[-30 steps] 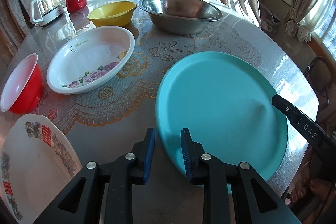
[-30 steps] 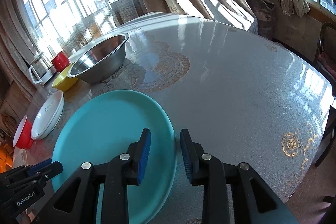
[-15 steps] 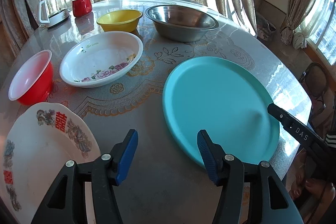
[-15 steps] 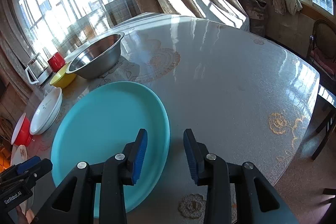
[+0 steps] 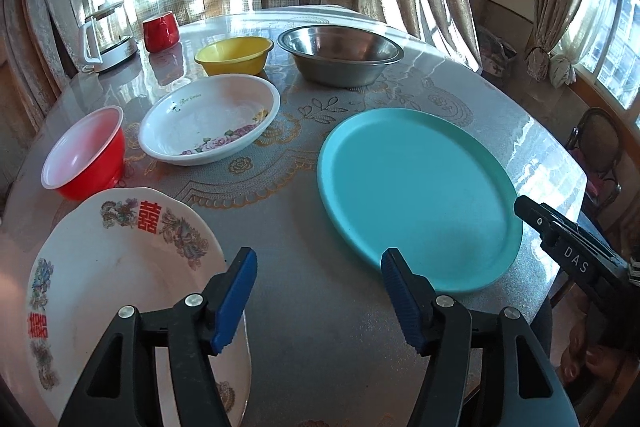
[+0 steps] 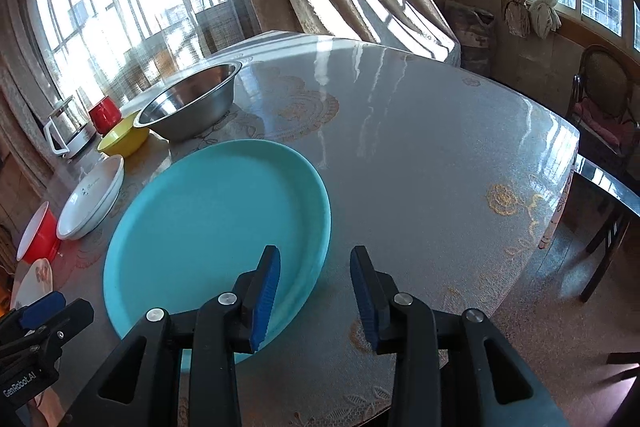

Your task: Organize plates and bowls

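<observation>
Your left claw (image 5: 316, 291) stood wide, its ribbed blue pads having just spread apart, with only bare surface (image 5: 288, 227) between them. Your right claw (image 6: 314, 291) was parted more narrowly and gripped nothing either; the rim of the teal plate (image 6: 216, 223) lay under its left pad without being pinched.

That teal plate (image 5: 416, 191) was a broad, matte, round disc with a low raised lip, lying flat just ahead and to the right of your left claw. Beside the left pad of that claw sat a glossy white plate (image 5: 112, 275) with a scalloped edge and red characters among printed flowers. Farther ahead to the left stood a red bowl (image 5: 84, 159) with a white inside, then a shallow white oval dish (image 5: 212, 119) with a rose print. Beyond them were a small yellow bowl (image 5: 234, 55) and a wide, shiny steel bowl (image 5: 340, 59) with sloping walls.

The surface itself was round, covered with a glossy grey cloth patterned in gold flowers.
</observation>
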The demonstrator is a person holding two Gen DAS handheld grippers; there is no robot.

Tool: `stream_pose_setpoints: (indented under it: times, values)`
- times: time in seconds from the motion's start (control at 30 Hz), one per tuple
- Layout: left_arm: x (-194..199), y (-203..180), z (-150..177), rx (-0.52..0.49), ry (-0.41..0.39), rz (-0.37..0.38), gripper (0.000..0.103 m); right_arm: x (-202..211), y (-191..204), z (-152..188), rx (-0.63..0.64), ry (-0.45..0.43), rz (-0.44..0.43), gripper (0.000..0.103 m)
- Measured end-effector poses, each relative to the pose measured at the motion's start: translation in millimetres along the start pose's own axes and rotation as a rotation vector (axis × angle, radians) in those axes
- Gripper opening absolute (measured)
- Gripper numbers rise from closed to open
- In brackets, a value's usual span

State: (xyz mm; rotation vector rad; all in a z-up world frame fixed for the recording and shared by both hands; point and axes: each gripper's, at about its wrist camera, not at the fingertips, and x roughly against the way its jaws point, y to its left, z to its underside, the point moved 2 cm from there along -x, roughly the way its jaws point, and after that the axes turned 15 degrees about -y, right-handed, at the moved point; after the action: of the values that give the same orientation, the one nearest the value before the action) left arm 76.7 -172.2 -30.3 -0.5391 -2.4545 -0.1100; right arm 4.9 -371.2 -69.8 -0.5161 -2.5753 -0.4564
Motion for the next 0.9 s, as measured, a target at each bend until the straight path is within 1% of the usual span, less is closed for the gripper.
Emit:
stream_pose_setpoints:
  times: [0.13, 0.2, 0.23, 0.27, 0.3, 0.4, 0.5, 0.73, 0.9]
  values:
    - [14.6, 3.8, -1.7, -0.028, -0.021, -0.018, 0.066, 16.0, 16.9, -6.4, 0.034, -0.041, -0.04, 0.037]
    - [23.7, 8.2, -3.2, -0.01, -0.039, 0.009, 0.066, 21.0, 27.8, -8.6, 0.038, -0.046, -0.084, 0.037]
    - [27.7, 10.7, -3.9, -0.001, -0.045, 0.018, 0.069, 22.9, 33.7, -9.3, 0.045, -0.047, -0.105, 0.037]
    - [31.0, 13.2, -4.3, 0.002, -0.051, 0.014, 0.072, 24.7, 40.0, -9.3, 0.057, -0.048, -0.119, 0.037]
    - [33.8, 15.3, -4.7, -0.002, -0.056, -0.001, 0.073, 26.3, 46.9, -8.5, 0.07, -0.047, -0.134, 0.037]
    - [38.8, 22.4, -4.4, -0.009, -0.061, -0.037, 0.074, 28.8, 66.4, -4.4, 0.096, -0.035, -0.179, 0.037]
    - [44.5, 32.4, -2.7, 0.015, -0.068, -0.043, 0.074, 29.7, 82.0, 1.7, 0.111, -0.012, -0.221, 0.037]
    - [50.0, 60.3, 2.1, 0.07, -0.071, -0.087, 0.074, 34.7, 118.3, 16.5, 0.163, 0.03, -0.318, 0.038]
    - [49.7, 84.5, 9.7, 0.153, -0.048, -0.078, 0.074, 37.1, 136.5, 26.2, 0.18, 0.055, -0.355, 0.038]
